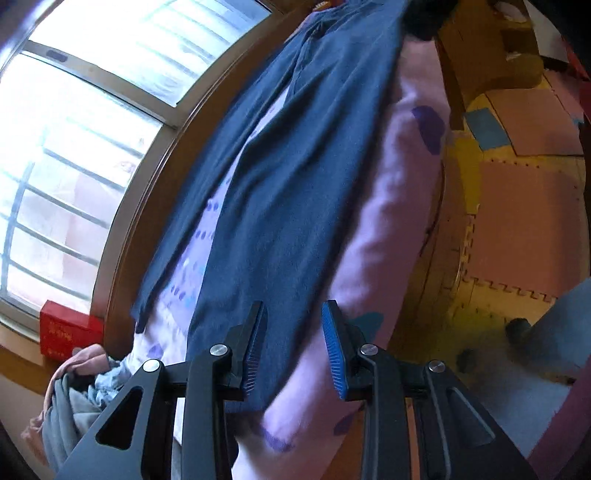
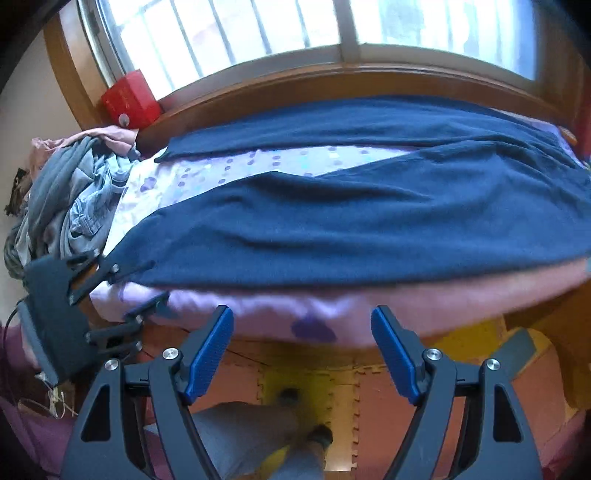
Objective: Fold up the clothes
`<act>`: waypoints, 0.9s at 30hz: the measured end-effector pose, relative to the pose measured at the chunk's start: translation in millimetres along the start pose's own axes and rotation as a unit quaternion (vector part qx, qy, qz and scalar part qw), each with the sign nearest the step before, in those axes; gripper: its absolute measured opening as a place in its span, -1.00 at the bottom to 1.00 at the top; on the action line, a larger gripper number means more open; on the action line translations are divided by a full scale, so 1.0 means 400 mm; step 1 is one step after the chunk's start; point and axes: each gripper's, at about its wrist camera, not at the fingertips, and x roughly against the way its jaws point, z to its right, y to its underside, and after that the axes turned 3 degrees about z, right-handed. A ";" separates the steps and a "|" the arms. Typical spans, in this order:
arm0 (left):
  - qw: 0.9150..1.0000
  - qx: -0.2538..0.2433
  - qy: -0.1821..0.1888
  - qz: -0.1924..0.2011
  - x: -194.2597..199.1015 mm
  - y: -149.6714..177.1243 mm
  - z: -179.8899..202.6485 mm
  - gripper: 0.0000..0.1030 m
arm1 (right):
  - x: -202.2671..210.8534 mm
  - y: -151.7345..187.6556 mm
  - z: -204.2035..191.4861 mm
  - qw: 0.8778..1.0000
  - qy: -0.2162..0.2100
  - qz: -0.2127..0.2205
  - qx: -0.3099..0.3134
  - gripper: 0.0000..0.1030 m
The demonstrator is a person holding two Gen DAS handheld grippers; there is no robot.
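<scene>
Right claw [image 2: 301, 354]: nearest the right wrist view, blue pads set wide apart, nothing between them. It hangs off the near edge of the bed, over the foam puzzle floor mat [image 2: 347, 376], short of the cloth.

Left claw [image 1: 293, 343]: jaws partly parted, with a gap showing between the pads. The hem of the dark blue garment [image 1: 295, 166] runs between the fingers, but no pad is seen pressing on it; judged not gripping. In the right wrist view the same claw shows at the garment's left corner [image 2: 114, 269].

Dark blue garment, item in hand: spread flat along the bed, lengthwise under the window [image 2: 332, 29]. A narrow strip lies by the window side and a broad panel by the near side; the lilac dotted bedsheet [image 2: 295, 162] shows in the wedge between them. Near hem reaches close to the mattress edge.

Pile of unfolded clothes [image 2: 70, 199]: grey and pale denim pieces, heaped at the left end of the bed, beside a red box [image 2: 129, 98] on the sill.

Step, as judged: laying out and squaring the garment is about done; the first fold has not begun.

Next move calls for: both claws on the near hem, left at its corner, right further along, each closing on one layer only, then lifting together and carrying the edge toward the window side. Uneven lift would skew the fold.
</scene>
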 end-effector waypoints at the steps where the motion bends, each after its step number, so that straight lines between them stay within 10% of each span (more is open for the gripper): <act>1: 1.000 0.003 -0.004 0.002 -0.007 -0.006 -0.003 -0.39 | 0.008 0.008 0.004 1.000 0.008 -0.002 -0.007 0.51; 8: 0.998 -0.008 -0.058 0.004 -0.030 0.012 -0.046 -0.04 | 0.024 0.025 0.015 0.997 0.050 -0.009 -0.056 0.51; 14: 0.997 -0.002 -0.080 -0.014 -0.028 0.103 -0.099 -0.04 | 0.002 -0.005 -0.043 0.985 0.155 0.031 0.068 0.51; 17: 0.996 0.008 -0.085 -0.001 -0.025 0.120 -0.121 -0.07 | -0.046 -0.001 -0.122 0.955 0.203 0.063 0.206 0.51; 20: 0.996 0.051 -0.070 0.020 -0.005 0.116 -0.157 -0.88 | -0.120 0.028 -0.239 0.901 0.229 0.081 0.358 0.51; 24: 0.996 0.068 -0.057 0.029 0.005 0.100 -0.195 -0.89 | -0.201 0.099 -0.384 0.836 0.200 0.116 0.497 0.51; 27: 0.996 0.071 -0.049 0.036 0.011 0.100 -0.225 -0.90 | -0.236 0.091 -0.436 0.830 0.189 0.133 0.508 0.51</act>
